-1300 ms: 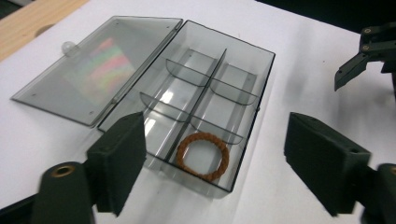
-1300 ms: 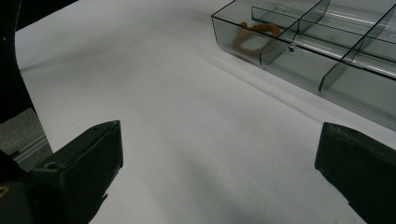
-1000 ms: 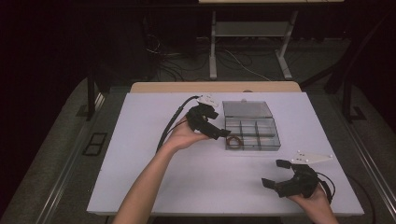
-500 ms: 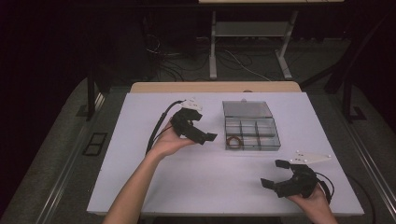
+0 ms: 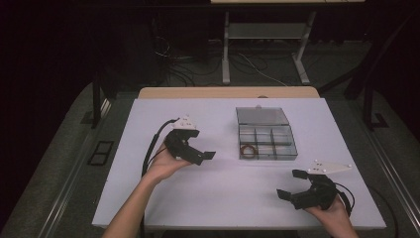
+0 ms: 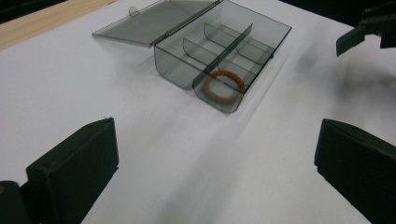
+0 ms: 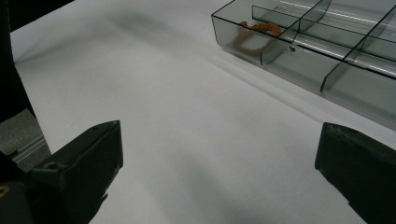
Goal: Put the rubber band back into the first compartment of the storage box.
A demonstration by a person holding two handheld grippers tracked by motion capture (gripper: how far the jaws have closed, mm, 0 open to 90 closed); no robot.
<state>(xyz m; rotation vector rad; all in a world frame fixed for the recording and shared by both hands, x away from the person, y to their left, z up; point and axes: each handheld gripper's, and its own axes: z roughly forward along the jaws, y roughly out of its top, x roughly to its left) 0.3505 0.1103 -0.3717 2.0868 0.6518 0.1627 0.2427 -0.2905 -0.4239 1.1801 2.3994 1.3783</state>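
A clear smoky-grey compartment box (image 5: 267, 141) sits on the white table (image 5: 148, 208), its lid (image 5: 261, 116) flung open and lying flat on the table on the box's far side. Inside it, in the near-left corner compartment, lies an orange-brown braided ring (image 5: 247, 150) — the same ring shows in the left gripper view (image 6: 225, 86), resting against the compartment's front wall.

The left gripper (image 5: 200, 155) is held well to the left of the box, jaws spread wide apart and holding nothing. The right gripper (image 5: 292, 183) sits near the table's front edge, on the near-right side of the box — its jaws also stand apart, with nothing between them.
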